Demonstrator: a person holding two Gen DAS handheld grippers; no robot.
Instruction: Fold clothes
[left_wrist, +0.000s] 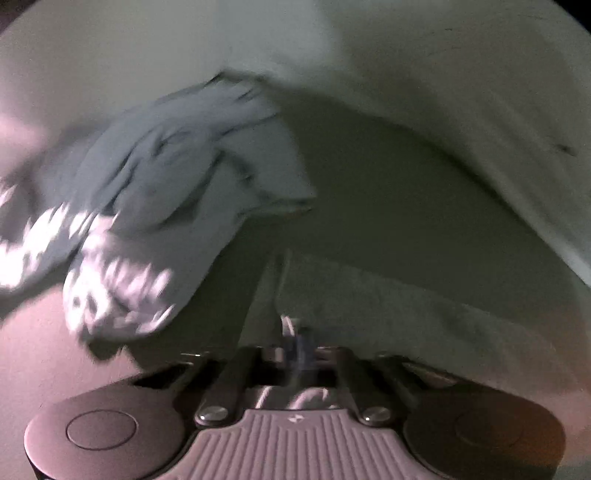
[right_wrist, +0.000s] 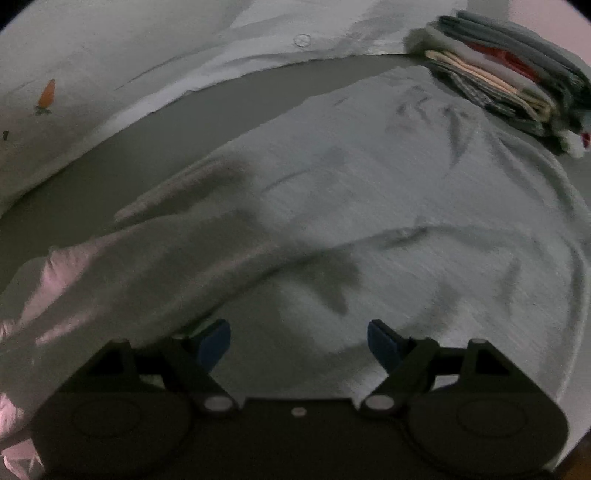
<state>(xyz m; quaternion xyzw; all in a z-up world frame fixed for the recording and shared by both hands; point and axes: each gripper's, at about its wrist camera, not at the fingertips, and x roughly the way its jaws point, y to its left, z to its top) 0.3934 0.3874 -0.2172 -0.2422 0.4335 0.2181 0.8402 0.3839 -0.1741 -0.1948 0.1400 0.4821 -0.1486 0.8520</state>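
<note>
One carrot print (right_wrist: 47, 94) on white bedding (right_wrist: 110, 55).

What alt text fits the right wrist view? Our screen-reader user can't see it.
The open right gripper, blue fingertips apart, hovers over a pale grey garment spread on a grey surface. A stack of folded clothes sits at upper right, white carrot-print fabric at upper left.

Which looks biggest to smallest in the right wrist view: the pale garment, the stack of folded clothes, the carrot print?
1. Pale garment, though it lies nearest the camera.
2. Stack of folded clothes.
3. Carrot print.
</note>
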